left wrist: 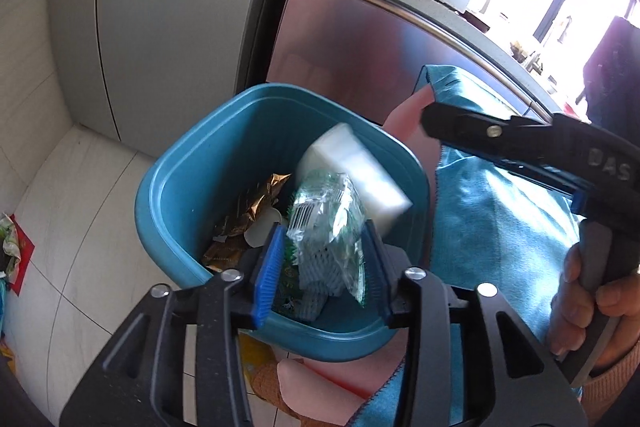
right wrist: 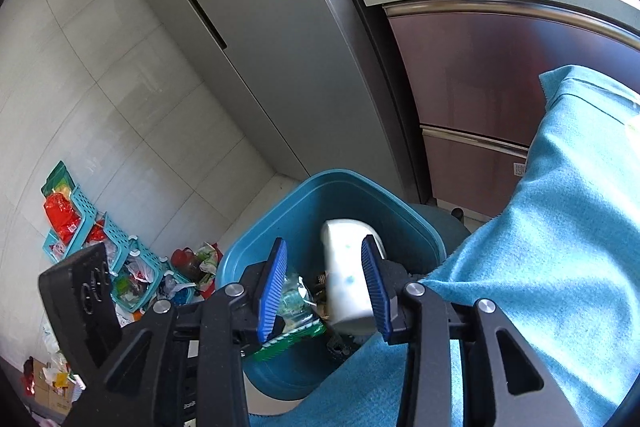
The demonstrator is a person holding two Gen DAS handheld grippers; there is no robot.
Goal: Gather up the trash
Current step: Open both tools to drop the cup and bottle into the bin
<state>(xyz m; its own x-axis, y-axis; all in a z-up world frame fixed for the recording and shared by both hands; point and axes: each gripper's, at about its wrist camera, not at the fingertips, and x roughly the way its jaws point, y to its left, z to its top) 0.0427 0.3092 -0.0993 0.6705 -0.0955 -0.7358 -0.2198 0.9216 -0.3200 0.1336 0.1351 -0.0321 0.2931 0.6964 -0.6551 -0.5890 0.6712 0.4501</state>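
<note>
A teal trash bin [left wrist: 160, 187] stands on the floor below both grippers; a gold wrapper [left wrist: 256, 203] and other scraps lie inside. My left gripper [left wrist: 322, 273] is over the bin's near rim. A crinkled green-and-clear wrapper with white foam netting [left wrist: 324, 227] sits between its blue pads, which seem to stand just off it. A white packet [left wrist: 352, 179], blurred, is in the air over the bin, below and clear of the right gripper [left wrist: 430, 119]. In the right wrist view the right gripper [right wrist: 324, 291] is open above the bin [right wrist: 256, 247], with the white packet [right wrist: 348, 287] beyond its pads.
A blue towel [right wrist: 560, 227] drapes close on the right, with a pink cloth [left wrist: 320, 383] under the bin's near side. A grey fridge [right wrist: 260, 47] and a steel cabinet [right wrist: 500, 75] stand behind. Teal baskets with litter [right wrist: 100, 235] lie on the floor to the left.
</note>
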